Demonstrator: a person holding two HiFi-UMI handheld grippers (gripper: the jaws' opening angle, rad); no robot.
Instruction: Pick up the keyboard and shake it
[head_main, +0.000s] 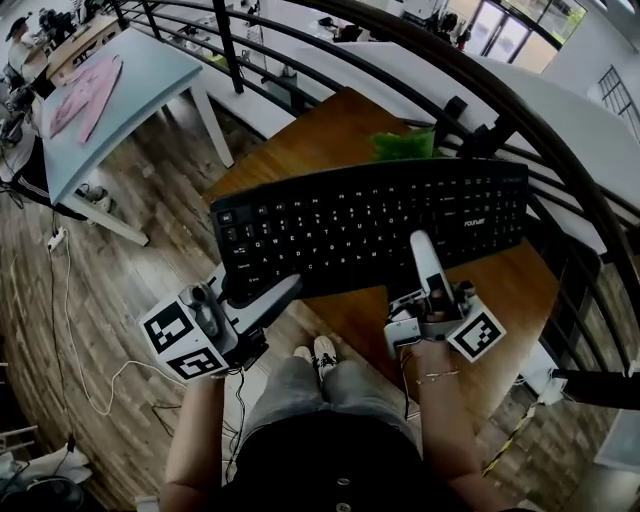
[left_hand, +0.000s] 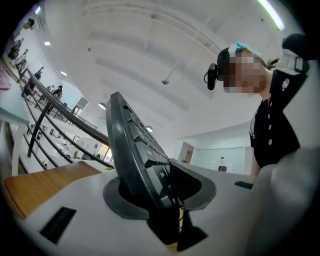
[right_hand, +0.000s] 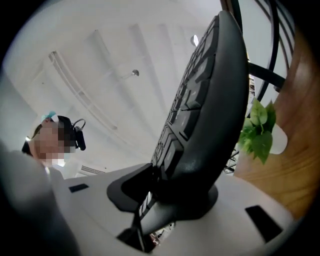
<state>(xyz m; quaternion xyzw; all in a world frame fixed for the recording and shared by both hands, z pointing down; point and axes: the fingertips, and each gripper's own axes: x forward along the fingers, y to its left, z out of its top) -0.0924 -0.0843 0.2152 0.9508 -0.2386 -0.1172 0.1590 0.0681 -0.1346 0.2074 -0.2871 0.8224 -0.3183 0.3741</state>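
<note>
The left tool (head_main: 272, 293) and right tool (head_main: 423, 247) each pinch the near edge of the keyboard (head_main: 370, 222), spaced apart, likely to keep it balanced for shaking.

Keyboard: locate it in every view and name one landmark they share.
Head view: keyboard spans the centre, keys up.
Left gripper view: keyboard edge-on, at centre.
Right gripper view: keyboard edge-on, right of centre.
Shared landmark: wooden table, behind it in the head view, lower left in the left gripper view, right edge in the right gripper view.
</note>
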